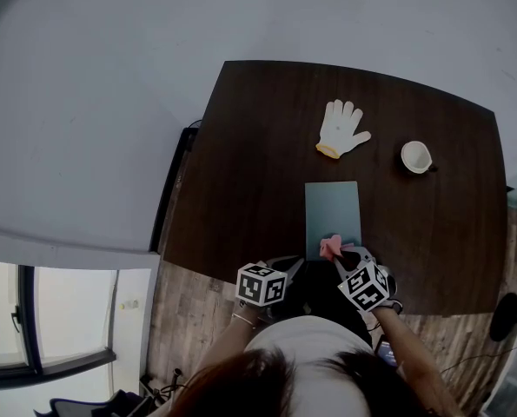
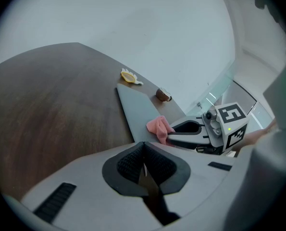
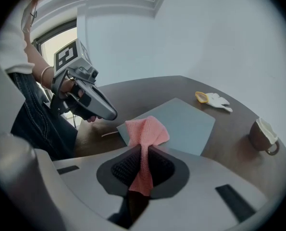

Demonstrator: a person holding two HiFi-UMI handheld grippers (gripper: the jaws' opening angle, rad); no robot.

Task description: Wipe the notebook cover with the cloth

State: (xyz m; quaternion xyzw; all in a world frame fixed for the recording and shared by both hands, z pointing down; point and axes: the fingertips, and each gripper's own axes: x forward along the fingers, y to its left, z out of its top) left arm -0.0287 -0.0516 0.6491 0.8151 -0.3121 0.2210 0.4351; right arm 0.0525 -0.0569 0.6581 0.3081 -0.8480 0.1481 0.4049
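Note:
A grey-blue notebook (image 1: pixel 333 215) lies flat on the dark wooden table (image 1: pixel 241 172), its near edge by the table's front. My right gripper (image 3: pixel 142 150) is shut on a pink cloth (image 3: pixel 145 134), which hangs over the notebook's (image 3: pixel 183 124) near corner; the head view shows that cloth (image 1: pixel 331 248) at the notebook's near edge. My left gripper (image 2: pixel 143 160) is shut with nothing between its jaws, held just left of the notebook (image 2: pixel 140 112) over the table's front edge. From it I see the right gripper (image 2: pixel 191 134) with the pink cloth (image 2: pixel 159 128).
A white work glove (image 1: pixel 341 129) with a yellow cuff lies beyond the notebook. A white cup (image 1: pixel 416 156) stands to the glove's right. The table ends at a wooden floor (image 1: pixel 188 320) near the person; a dark stand base (image 1: pixel 505 316) sits at right.

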